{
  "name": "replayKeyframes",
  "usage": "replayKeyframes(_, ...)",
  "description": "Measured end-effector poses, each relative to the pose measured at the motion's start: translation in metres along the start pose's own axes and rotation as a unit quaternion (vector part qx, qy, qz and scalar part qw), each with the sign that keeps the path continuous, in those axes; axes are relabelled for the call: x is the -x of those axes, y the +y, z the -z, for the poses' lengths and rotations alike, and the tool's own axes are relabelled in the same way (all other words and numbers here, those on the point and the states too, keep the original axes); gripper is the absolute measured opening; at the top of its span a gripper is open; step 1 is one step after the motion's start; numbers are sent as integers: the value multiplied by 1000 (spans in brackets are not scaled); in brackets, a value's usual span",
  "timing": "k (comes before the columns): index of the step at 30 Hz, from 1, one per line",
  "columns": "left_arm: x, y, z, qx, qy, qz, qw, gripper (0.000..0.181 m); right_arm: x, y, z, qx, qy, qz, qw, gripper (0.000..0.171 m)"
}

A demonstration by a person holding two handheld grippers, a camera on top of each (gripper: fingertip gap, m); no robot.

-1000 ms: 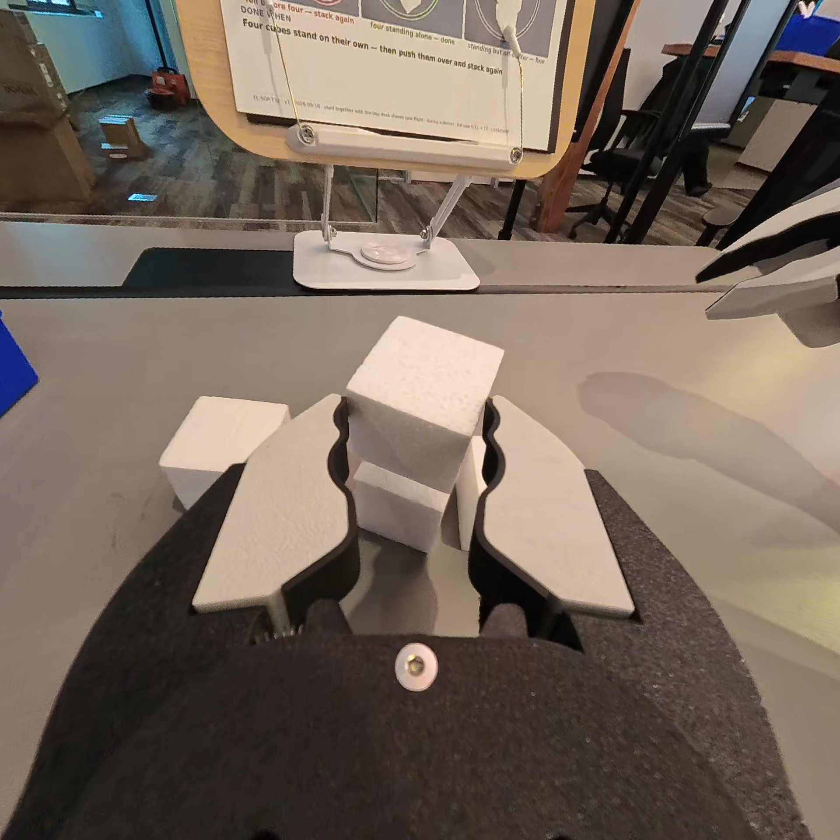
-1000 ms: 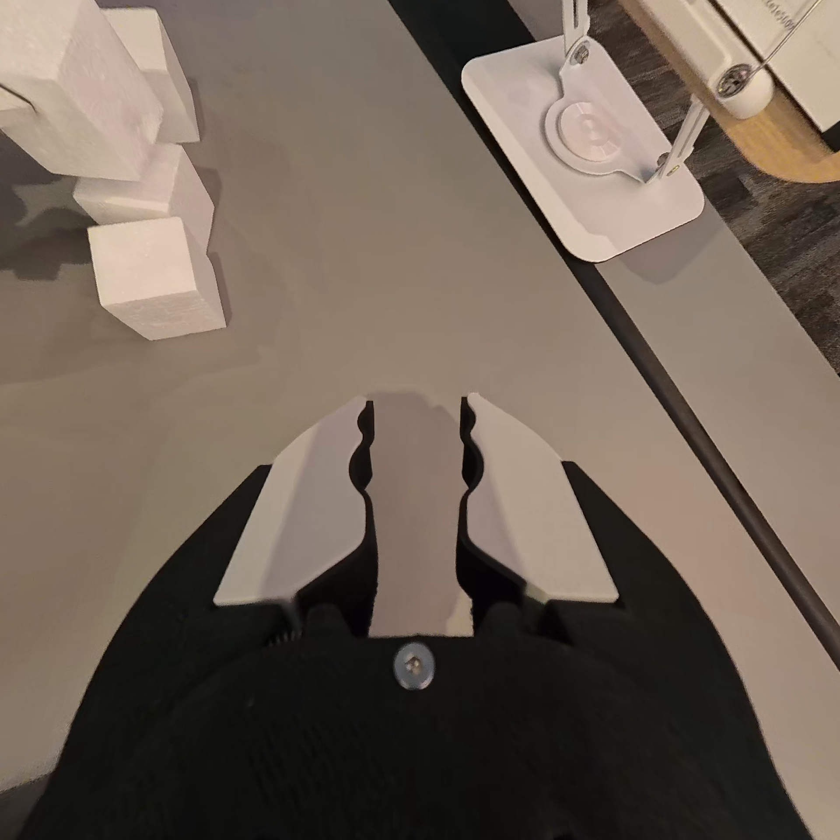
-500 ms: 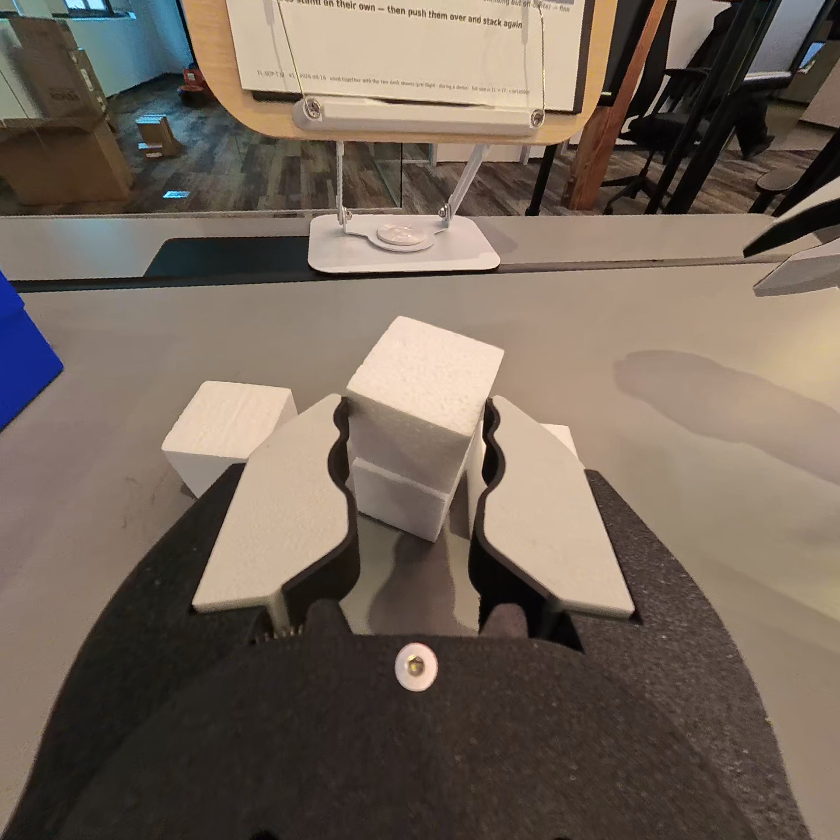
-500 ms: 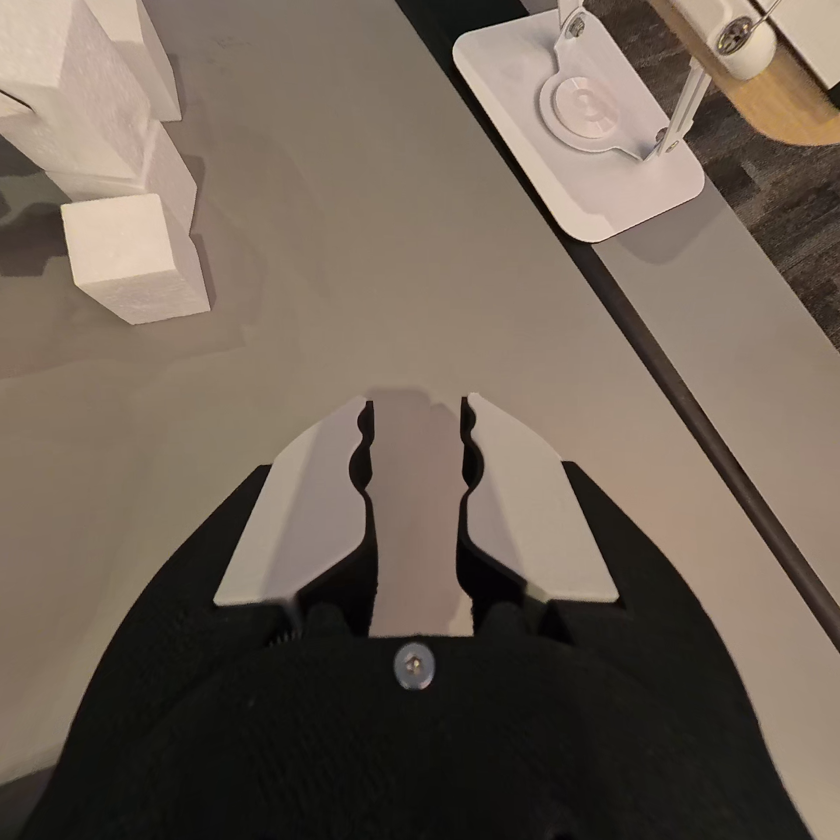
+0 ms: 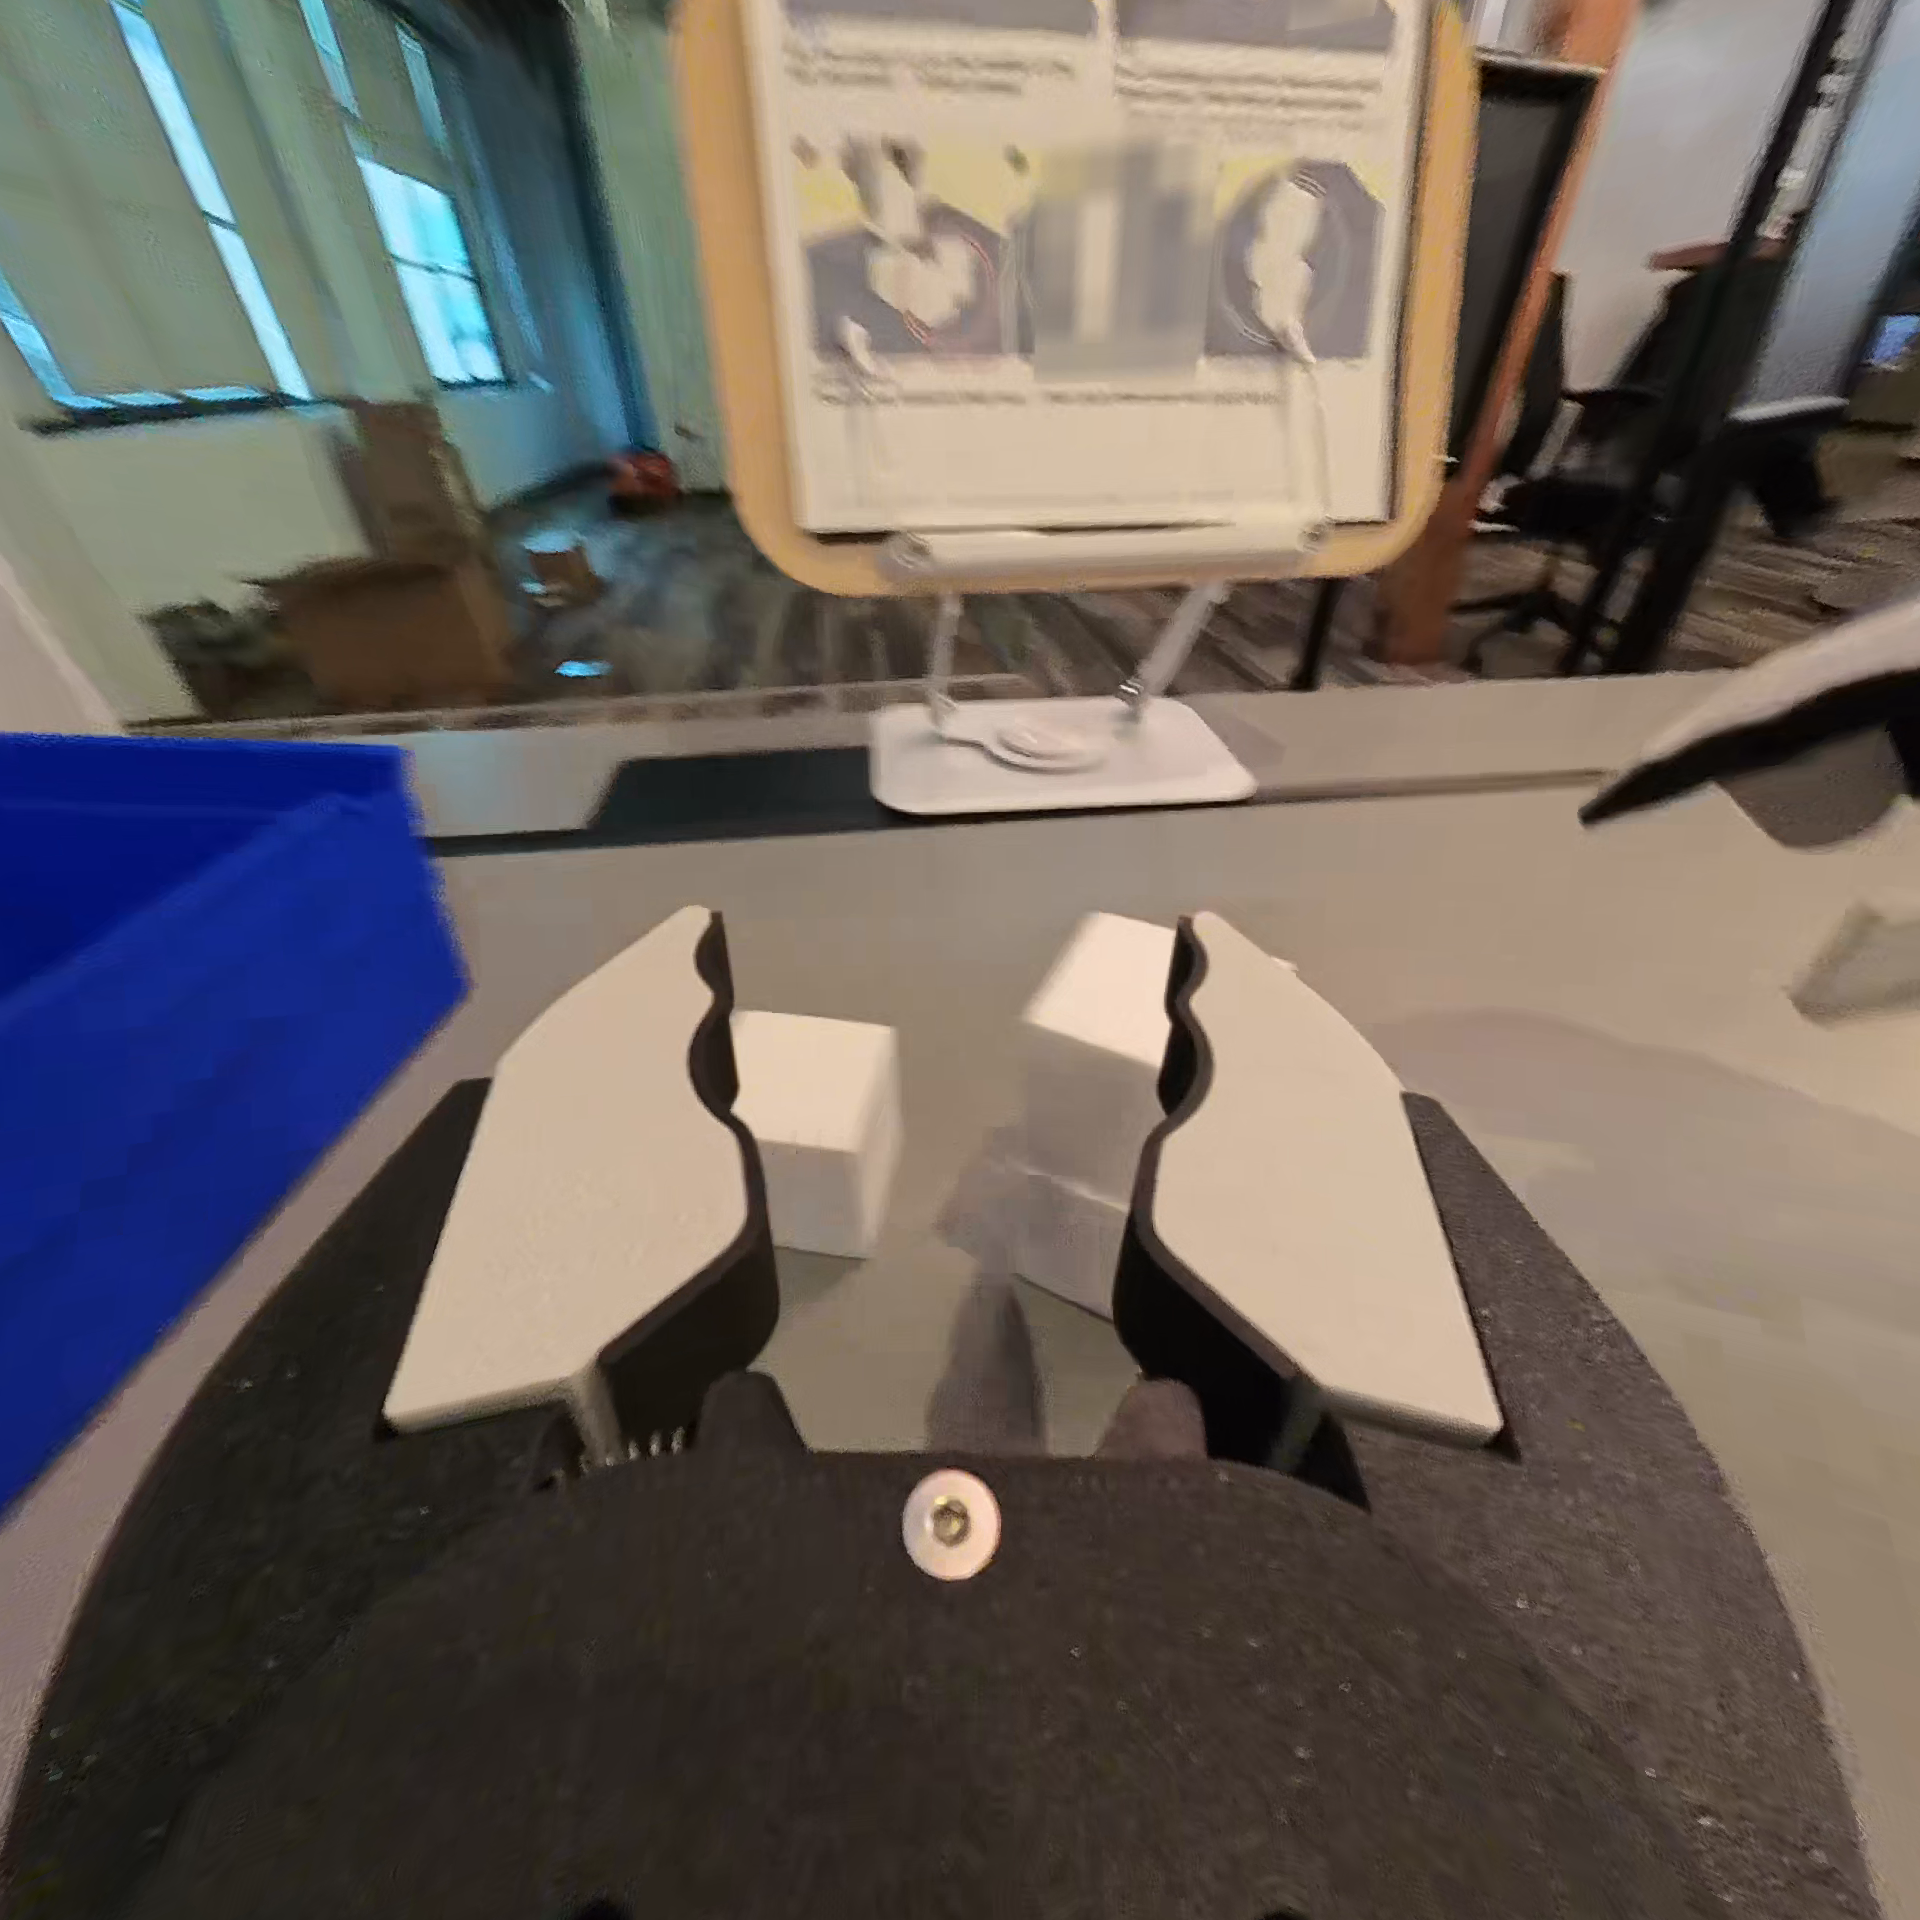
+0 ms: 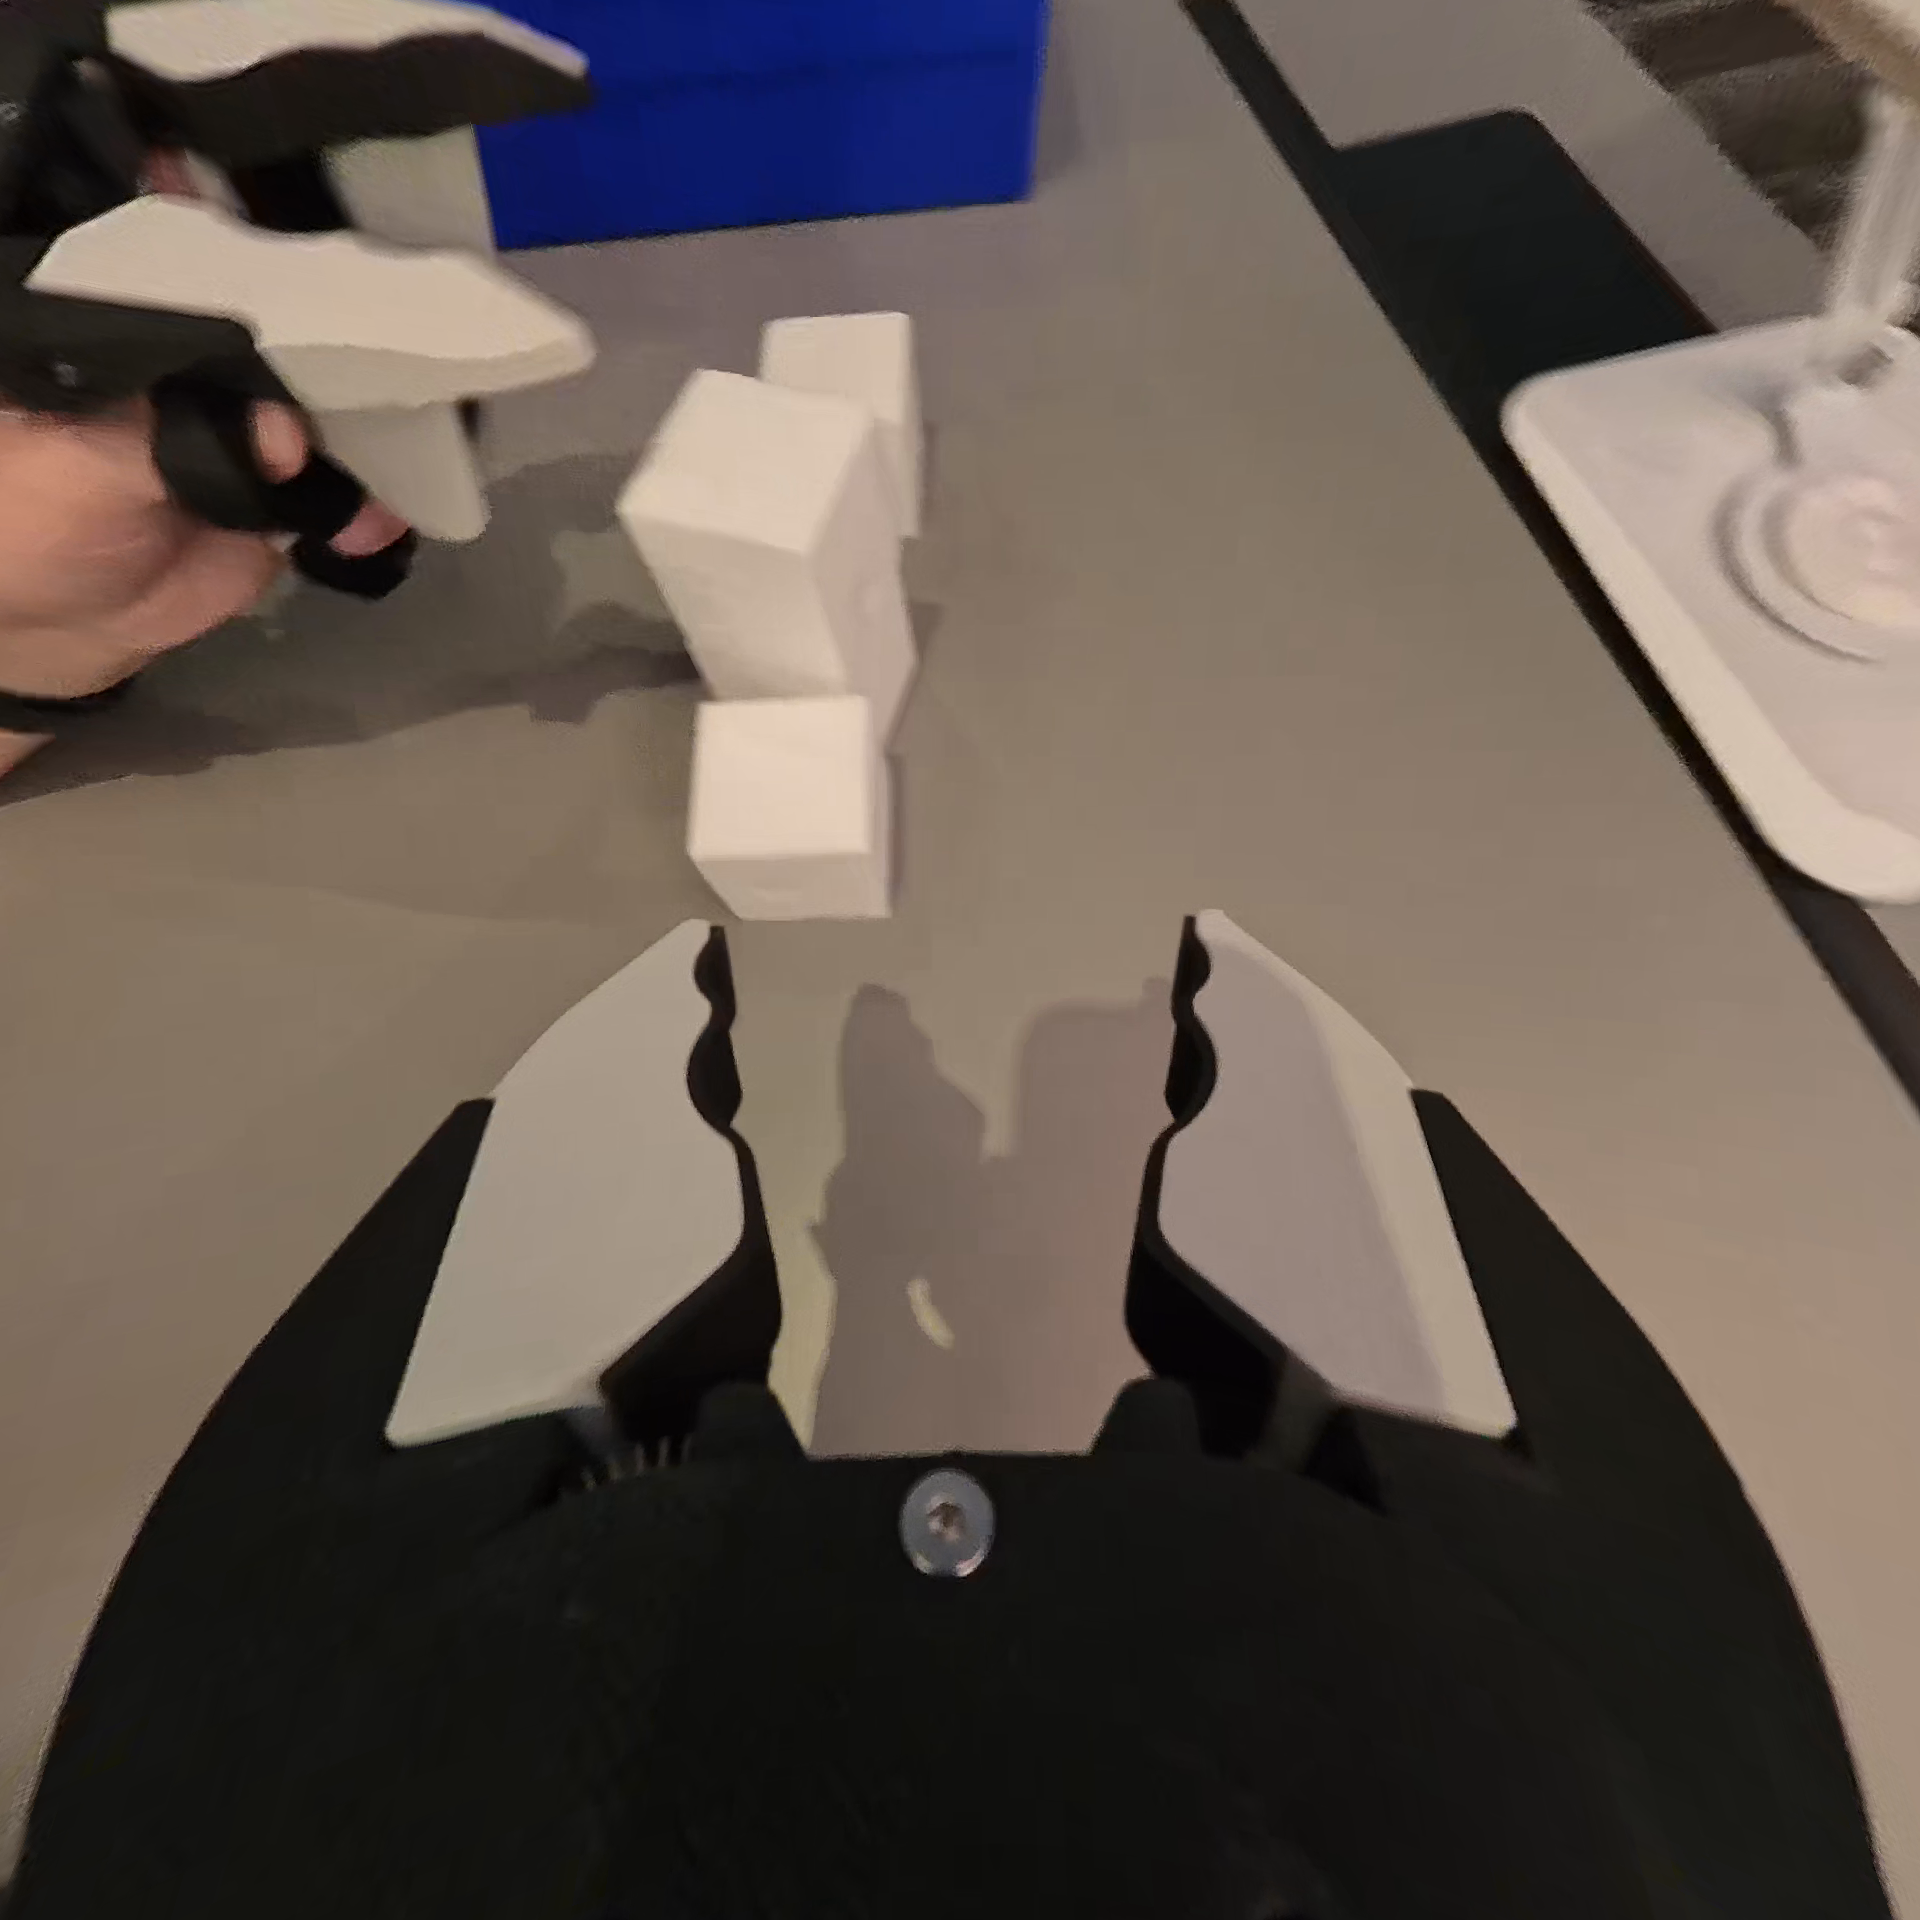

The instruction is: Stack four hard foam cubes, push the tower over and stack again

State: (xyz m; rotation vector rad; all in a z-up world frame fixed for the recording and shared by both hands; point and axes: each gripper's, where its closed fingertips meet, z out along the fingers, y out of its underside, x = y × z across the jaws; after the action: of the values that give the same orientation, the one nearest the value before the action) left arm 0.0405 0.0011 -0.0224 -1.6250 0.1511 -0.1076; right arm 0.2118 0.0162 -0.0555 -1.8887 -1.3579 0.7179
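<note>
With the grey worktop (image 6: 1195,520) filling both wrist views and a blue bin (image 6: 769,114) at its far left, I log a white stand base (image 6: 1662,644) on the right edge. My left claw (image 5: 951,940) is spread wide and grips nothing, and my right claw (image 6: 951,935) is likewise wide apart and empty above bare worktop. Four white foam cubes sit mid-worktop: one cube (image 6: 758,530) rests on a lower cube (image 6: 883,644), a lone cube (image 6: 790,805) just in front, another cube (image 6: 847,369) behind.
</note>
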Motion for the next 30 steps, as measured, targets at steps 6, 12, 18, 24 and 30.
replayKeyframes(6,52,37,-5,122,-37,0,992,87,45,4,-67,71,-48,43,995,86)
replayKeyframes(12,55,67,-16,186,-42,-75,979,86,44,17,-92,115,-27,48,992,69)
replayKeyframes(18,54,80,-32,180,-38,-98,978,80,43,34,-87,144,-51,51,987,58)
replayKeyframes(24,47,98,-47,218,1,-73,973,72,0,34,-34,112,4,-20,994,58)
replayKeyframes(30,47,109,-51,256,12,-67,964,59,4,-54,19,-55,56,-56,995,58)
